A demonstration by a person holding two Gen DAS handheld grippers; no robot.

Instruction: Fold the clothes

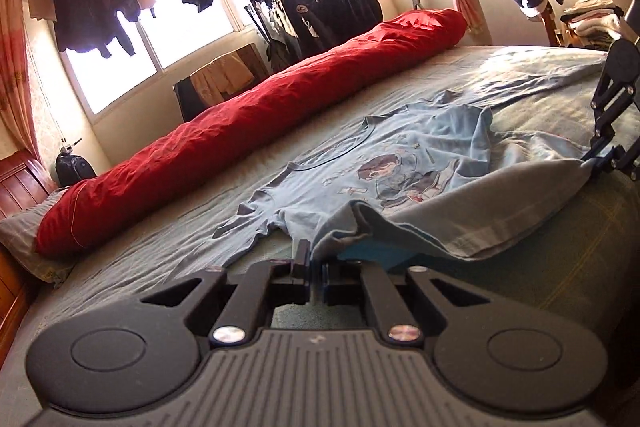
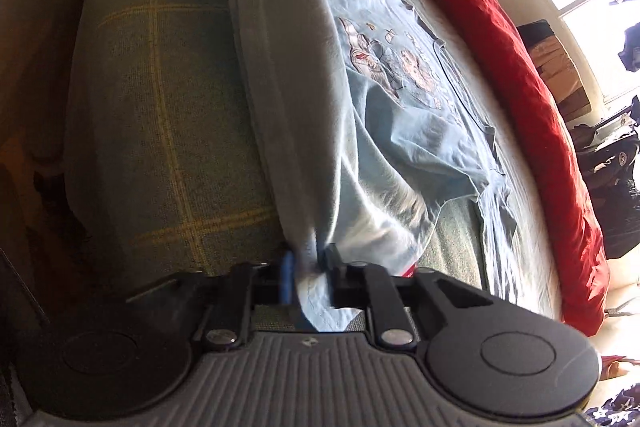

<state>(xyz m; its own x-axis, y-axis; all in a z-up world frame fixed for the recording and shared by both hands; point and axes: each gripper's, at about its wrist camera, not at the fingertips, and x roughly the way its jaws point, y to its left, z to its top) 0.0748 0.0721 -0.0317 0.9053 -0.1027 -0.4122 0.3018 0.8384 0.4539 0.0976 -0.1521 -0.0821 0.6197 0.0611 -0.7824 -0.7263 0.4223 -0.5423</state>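
Light blue t-shirt (image 1: 400,163), cartoon figure print on the chest, dark-trimmed round neckline. Lies front-up on the bed (image 1: 560,267), mostly spread flat, collar toward the red duvet side. One short sleeve flat and wrinkled at the left-wrist view's near left; the other sleeve crumpled in a fold. Hem edge lifted off the bed and folded back over the lower body, stretched into a taut band with the paler inside of the fabric showing. Print still uncovered.
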